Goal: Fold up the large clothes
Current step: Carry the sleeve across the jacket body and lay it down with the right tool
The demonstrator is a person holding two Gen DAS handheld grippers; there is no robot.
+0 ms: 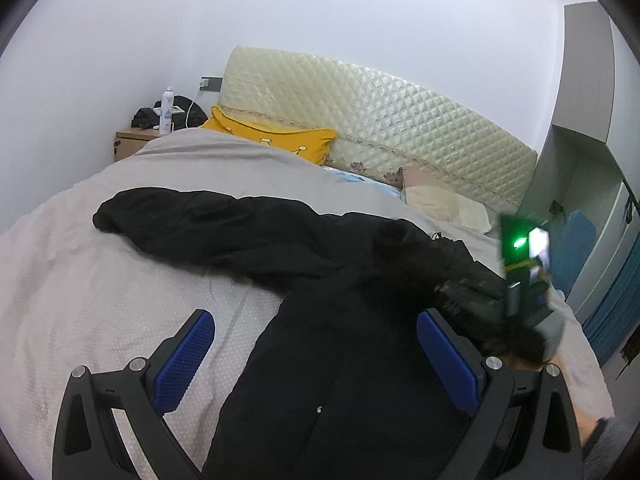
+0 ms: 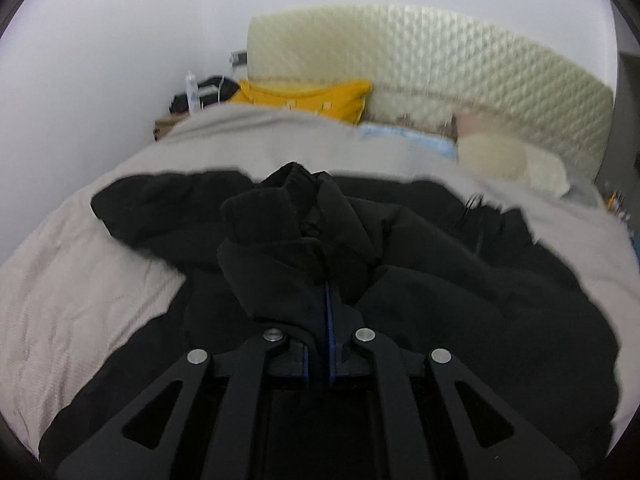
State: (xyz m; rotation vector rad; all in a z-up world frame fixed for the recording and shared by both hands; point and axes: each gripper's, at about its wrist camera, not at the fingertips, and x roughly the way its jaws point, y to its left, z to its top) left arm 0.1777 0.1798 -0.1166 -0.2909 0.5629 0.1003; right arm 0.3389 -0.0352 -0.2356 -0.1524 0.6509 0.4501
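Black and padded, one large coat (image 1: 320,280) lies spread across the grey duvet (image 1: 80,280) of the bed, its body toward the near edge and one sleeve (image 1: 180,220) stretched out flat to the left. That flat spread suits folding: the sleeves can be brought in over the body. The right gripper (image 2: 326,300) is pressed together on a bunched cuff end (image 2: 280,220) of the coat, probably the other sleeve, carried over the body for the inward fold. The left gripper (image 1: 316,360) hovers spread wide over the coat's lower front, pinching nothing, likely ready to pin the cloth. Counted: one coat, two grippers, one yellow pillow (image 1: 272,136) and one cream pillow (image 1: 440,200) by the quilted headboard (image 1: 380,112).
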